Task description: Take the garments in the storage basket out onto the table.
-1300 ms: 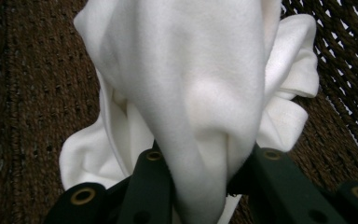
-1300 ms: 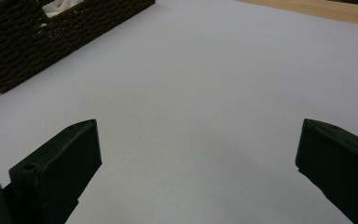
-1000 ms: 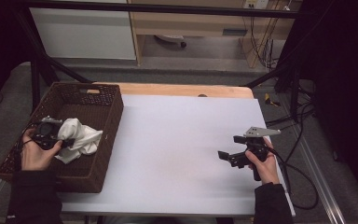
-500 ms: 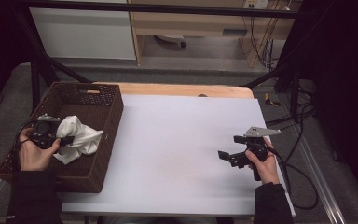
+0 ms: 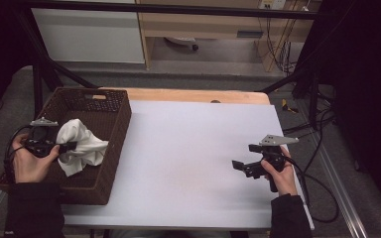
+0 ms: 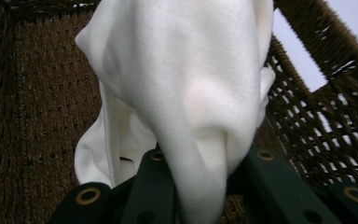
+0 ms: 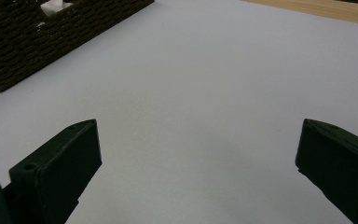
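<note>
A white cloth (image 5: 81,146) hangs bunched over the inside of a dark brown woven basket (image 5: 113,148) at the table's left. My left gripper (image 5: 68,147) is shut on the cloth's near end; in the left gripper view the white cloth (image 6: 186,93) rises from between the two jaws and hides much of the basket wall (image 6: 32,102). My right gripper (image 5: 240,164) is held just above the white table (image 5: 188,148) at the right, open, with nothing between its jaws. In the right gripper view that open gripper (image 7: 198,154) faces bare table (image 7: 200,93).
A corner of the basket (image 7: 37,37) lies far left in the right gripper view. A wooden strip (image 5: 193,95) runs along the table's far edge. Black frame bars and cables (image 5: 317,148) stand off the table's right side.
The left gripper has lifted the cloth slightly and drawn it toward the basket's left side. The right gripper has stayed put.
</note>
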Motion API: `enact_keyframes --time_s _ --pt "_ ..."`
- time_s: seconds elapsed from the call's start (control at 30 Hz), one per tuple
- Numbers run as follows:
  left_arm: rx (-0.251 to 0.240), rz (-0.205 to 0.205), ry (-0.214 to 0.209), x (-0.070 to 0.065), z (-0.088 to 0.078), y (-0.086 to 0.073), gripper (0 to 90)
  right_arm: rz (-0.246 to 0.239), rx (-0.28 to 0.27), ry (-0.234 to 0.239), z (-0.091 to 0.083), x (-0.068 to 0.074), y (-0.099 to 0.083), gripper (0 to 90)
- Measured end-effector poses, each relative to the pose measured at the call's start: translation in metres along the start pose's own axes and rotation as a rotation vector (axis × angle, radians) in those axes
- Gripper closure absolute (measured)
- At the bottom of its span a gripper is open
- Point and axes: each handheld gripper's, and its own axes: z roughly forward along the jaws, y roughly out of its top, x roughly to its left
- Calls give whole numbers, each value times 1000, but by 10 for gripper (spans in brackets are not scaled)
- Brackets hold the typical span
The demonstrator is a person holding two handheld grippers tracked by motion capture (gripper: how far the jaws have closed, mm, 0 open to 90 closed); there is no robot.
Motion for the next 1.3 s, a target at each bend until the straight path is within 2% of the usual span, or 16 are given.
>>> enact_keyframes --time_s 0.27,0.7,1.13,1.3 --pt "-21 -7 -31 0 -14 0 776 -2 -2 2 0 0 0 7" --pt "-26 15 -80 -8 -34 16 776 2 -5 4 -2 0 0 7" --pt "-32 42 -100 -14 -57 33 777 -1 -9 2 -3 0 1 6" --pt "-20 59 -102 -16 -62 37 777 -1 -6 3 -3 0 1 7"
